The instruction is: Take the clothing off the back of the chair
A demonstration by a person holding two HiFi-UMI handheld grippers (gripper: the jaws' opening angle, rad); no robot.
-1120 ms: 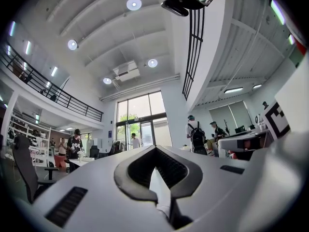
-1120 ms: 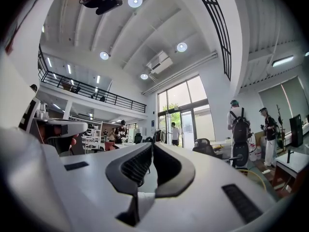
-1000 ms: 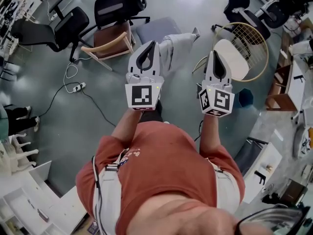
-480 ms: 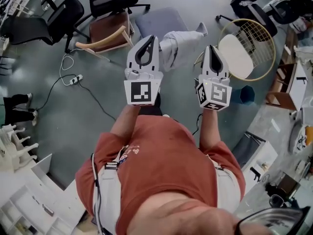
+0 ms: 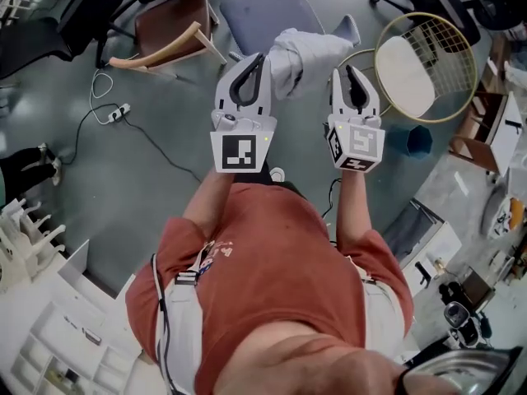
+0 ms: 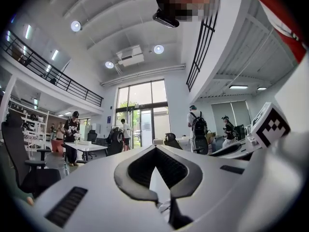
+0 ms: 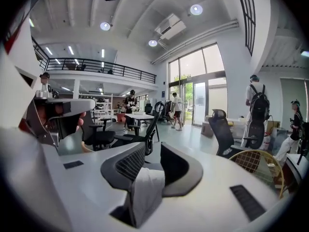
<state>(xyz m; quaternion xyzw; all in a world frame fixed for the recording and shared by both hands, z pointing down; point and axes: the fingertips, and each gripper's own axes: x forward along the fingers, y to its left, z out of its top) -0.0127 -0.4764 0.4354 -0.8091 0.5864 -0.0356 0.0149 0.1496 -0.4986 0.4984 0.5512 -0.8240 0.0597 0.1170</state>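
Rust-red T-shirt (image 5: 280, 274) — black cable (image 5: 158, 303)

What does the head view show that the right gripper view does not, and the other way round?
Head view only: a power strip and its cable on the floor. Right gripper view only: tall windows, a balcony railing, distant people. Both: the right gripper, whose jaws have just been opening with nothing gripped, the white garment seen through their gap, and the round wire chair.
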